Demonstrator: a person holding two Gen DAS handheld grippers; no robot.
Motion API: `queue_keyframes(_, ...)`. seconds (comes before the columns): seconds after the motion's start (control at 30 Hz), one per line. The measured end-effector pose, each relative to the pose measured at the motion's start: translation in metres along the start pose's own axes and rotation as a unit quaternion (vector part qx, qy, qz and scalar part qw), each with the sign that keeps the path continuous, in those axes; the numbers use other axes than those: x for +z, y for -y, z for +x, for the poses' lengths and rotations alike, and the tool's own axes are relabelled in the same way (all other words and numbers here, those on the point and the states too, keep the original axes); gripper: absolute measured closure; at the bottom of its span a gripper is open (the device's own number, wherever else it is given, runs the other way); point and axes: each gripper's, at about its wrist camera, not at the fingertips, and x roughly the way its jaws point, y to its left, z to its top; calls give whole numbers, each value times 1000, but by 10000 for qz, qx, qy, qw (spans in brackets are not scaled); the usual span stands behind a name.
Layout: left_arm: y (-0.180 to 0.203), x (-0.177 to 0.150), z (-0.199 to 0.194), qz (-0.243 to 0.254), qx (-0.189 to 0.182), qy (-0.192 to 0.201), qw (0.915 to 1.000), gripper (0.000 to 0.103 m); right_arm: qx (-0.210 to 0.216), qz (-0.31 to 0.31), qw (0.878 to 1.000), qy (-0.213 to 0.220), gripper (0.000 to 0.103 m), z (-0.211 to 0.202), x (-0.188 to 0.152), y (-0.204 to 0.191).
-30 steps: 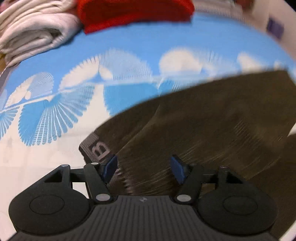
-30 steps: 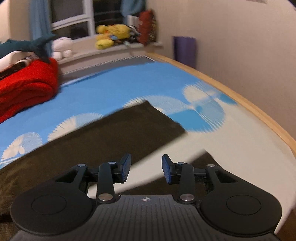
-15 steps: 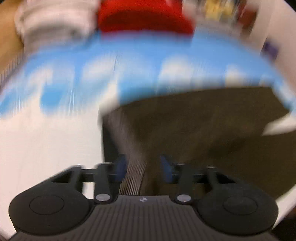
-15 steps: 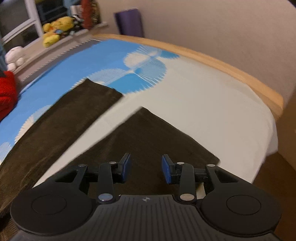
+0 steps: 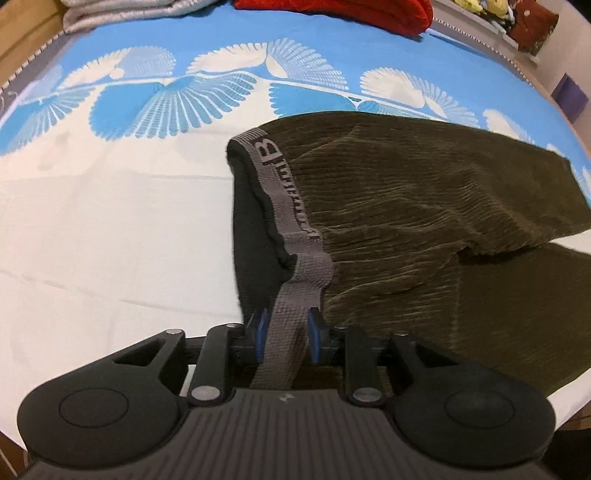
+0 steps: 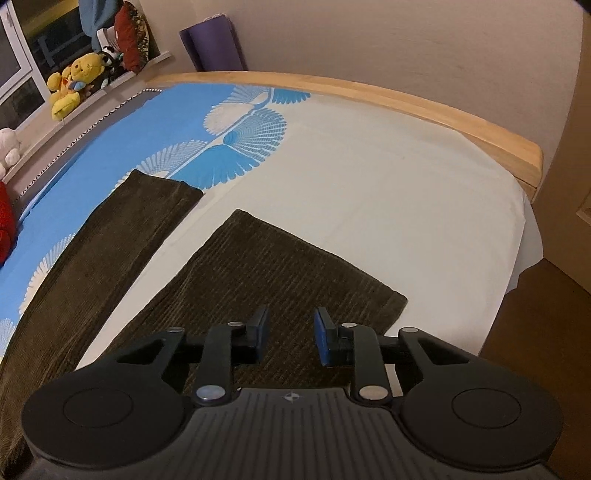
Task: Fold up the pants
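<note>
Pants [image 5: 424, 206]: olive corduroy, spread near bed [image 5: 110, 229] front edge. Left gripper [image 5: 284, 338] jaws opening, grey waistband [image 5: 291, 295] between them; right gripper [image 6: 290, 334] narrowing, empty, over near leg hem, likely to lift both ends.

Pants [image 5: 406, 206] on bed [image 5: 110, 240]

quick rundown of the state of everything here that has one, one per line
pants: spread flat on the bed, unfolded, legs apart
waistband: one end lifted, running between the left claw's pads
left claw: opening, waistband between the jaws
right claw: closing over the near pant leg, nothing pinched yet
red blanket: folded at the far edge
grey blanket: folded beside it
</note>
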Motion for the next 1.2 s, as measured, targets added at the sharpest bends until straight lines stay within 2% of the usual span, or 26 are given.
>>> queue_keyframes(0.03,0,0,0,-22,-70,-29,10000,58,0,43,10000,-45,76,1,0,1)
queue_keyframes(0.1,0,1,4,-41,-101,-139,9998,43,30,211,9995,-223,72,7,0,6)
queue_keyframes(0.23,0,-2,21,87,180,-536,9984,34,-169,744,9950,-637,66,22,-2,29)
queue_keyframes(0.37,-9,-4,32,40,448,-764,9961,30,-438,1341,9847,-1026,63,39,-8,52)
queue_keyframes(0.47,-18,-7,37,-80,488,-864,9950,30,-558,1386,9813,-1212,63,50,-11,53)
queue_keyframes(0.57,-22,-10,41,-77,477,-989,9939,30,-535,1308,9817,-1274,63,59,-12,49)
queue_keyframes(0.63,-23,-13,44,-41,448,-1070,9932,30,-339,1440,9780,-1473,64,68,-17,46)
queue_keyframes(0.67,-23,-15,45,-30,418,-1099,9931,30,-289,1468,9766,-1545,65,72,-18,45)
queue_keyframes(0.73,-24,-17,47,-6,336,-1149,9928,30,-286,1318,9793,-1512,77,75,-17,37)
queue_keyframes(0.77,-24,-18,48,15,327,-1146,9929,30,-288,1230,9805,-1508,87,75,-16,34)
queue_keyframes(0.83,-25,-19,48,57,306,-1123,9932,31,-258,1120,9824,-1473,93,75,-15,29)
queue_keyframes(0.87,-25,-20,48,67,273,-1113,9934,33,-234,1100,9834,-1427,94,73,-14,27)
queue_keyframes(0.9,-25,-20,47,81,220,-1093,9937,42,-208,1106,9843,-1356,95,71,-12,27)
queue_keyframes(0.93,-24,-21,45,125,98,-1052,9943,60,-211,1165,9859,-1181,95,65,-9,26)
queue_keyframes(0.97,-21,-22,42,215,-13,-1002,9947,62,-269,1235,9871,-984,96,59,-6,27)
queue_keyframes(1.0,-16,-22,40,346,-35,-938,9950,75,-401,1330,9869,-825,96,53,-3,29)
queue_keyframes(1.03,-12,-23,37,500,-116,-905,9946,82,-614,1479,9844,-725,96,49,-3,33)
queue_keyframes(1.1,-7,-26,33,687,-124,-871,9937,88,-1024,1580,9797,-690,95,48,-4,38)
queue_keyframes(1.2,-13,-28,29,690,1,-927,9933,91,-861,1395,9808,-1055,92,61,-8,35)
